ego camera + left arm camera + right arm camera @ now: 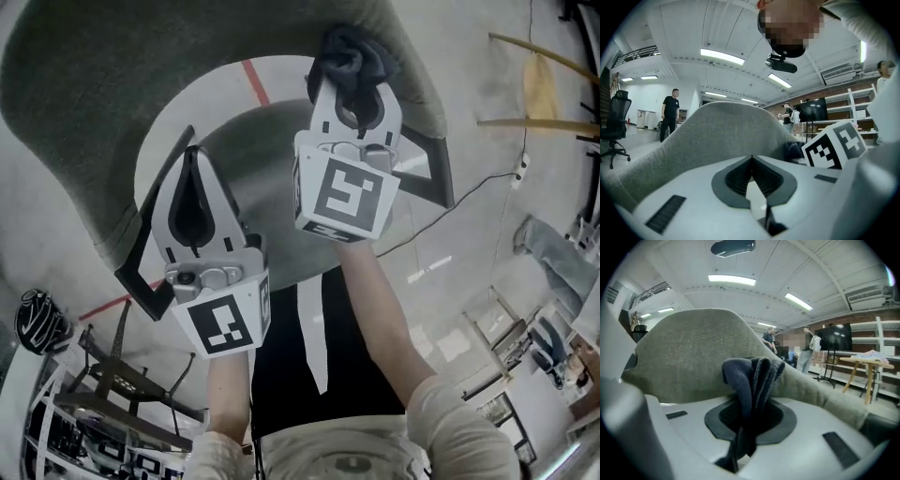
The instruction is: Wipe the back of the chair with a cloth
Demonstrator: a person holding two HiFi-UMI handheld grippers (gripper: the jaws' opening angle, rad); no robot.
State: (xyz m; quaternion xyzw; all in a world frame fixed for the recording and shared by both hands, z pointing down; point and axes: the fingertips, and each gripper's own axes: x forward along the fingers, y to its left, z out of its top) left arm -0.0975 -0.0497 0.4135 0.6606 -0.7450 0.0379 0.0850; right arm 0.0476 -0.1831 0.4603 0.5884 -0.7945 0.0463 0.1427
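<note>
Dark cloth [347, 52] pinched in right hand-held gripper [349, 80], at chair back [94, 84]; left hand-held gripper [194, 155] closed, empty

Chair back [75, 94] is showing speckled grey-green fabric, cloth [349, 54] is looking dark navy. Left gripper [194, 155] and right gripper [354, 70] are showing white shells, dark grey pads [739, 177], cubes [223, 323] carrying black-and-white square markers. Floor [56, 244] is reading pale grey with a red line [255, 82]

Dk blue cloth [752, 380] bunched at grey chair back [689, 357] top edge.
</note>
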